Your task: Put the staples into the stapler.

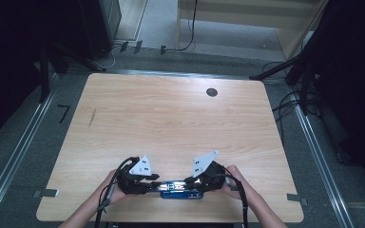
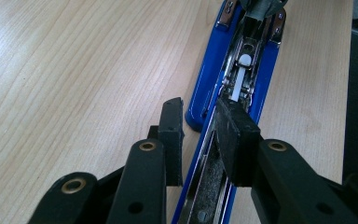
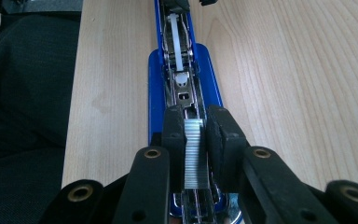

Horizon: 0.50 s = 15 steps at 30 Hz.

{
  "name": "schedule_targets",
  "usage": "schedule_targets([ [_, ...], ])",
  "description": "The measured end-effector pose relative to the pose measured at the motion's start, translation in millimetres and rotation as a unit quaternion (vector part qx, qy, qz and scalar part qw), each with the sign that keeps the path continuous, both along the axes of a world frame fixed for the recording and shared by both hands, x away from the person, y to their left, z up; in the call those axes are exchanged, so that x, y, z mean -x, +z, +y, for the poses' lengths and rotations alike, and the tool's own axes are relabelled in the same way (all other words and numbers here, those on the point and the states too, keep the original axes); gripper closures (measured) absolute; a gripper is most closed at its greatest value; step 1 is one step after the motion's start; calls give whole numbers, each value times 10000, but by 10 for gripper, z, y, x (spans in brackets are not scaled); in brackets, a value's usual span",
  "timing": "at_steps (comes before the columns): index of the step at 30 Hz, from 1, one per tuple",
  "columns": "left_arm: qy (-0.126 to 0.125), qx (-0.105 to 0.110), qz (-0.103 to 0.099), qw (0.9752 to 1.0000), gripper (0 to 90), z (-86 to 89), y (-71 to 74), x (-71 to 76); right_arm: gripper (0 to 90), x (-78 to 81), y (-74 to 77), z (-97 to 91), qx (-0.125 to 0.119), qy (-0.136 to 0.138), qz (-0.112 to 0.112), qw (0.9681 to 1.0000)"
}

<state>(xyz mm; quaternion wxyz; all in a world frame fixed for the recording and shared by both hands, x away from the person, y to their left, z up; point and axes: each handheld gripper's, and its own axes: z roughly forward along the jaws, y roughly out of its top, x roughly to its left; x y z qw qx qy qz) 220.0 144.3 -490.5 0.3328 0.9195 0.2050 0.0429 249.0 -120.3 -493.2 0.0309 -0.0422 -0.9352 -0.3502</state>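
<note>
Right claw (image 3: 196, 135) clamps staple strip (image 3: 196, 154) over stapler (image 3: 186, 70).

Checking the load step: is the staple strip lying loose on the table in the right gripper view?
No: the right gripper pinches the staple strip between its pads, over the open blue stapler.

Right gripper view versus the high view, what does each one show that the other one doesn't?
Right gripper view: a strip of staples pinched between the right gripper's pads over the magazine channel, plus the white pusher.

High view: the whole wooden table, its dark round hole, both hands, and the floor around it.

Both: the opened blue stapler lying near the table's near edge, with the left gripper at its other end.
</note>
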Motion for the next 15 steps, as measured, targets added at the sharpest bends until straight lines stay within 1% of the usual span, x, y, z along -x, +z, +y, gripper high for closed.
schedule_targets([
  [3, -6, -13, 11, 10000, 730, 1, 2, -3, 789, 6, 0, -9, -10, 10, -16, 10000],
  [7, -9, -1, 22, 10000, 730, 1, 1, -5, 789, 13, 2, -16, 37, 72, -54, 10000],
  [13, 3, 7, 33, 10000, 730, 1, 0, -5, 789, 40, 11, -6, 106, 167, -220, 9996],
  [15, 6, 9, 34, 10000, 731, 2, 0, -4, 789, 46, 13, -3, 85, 174, -259, 9995],
])
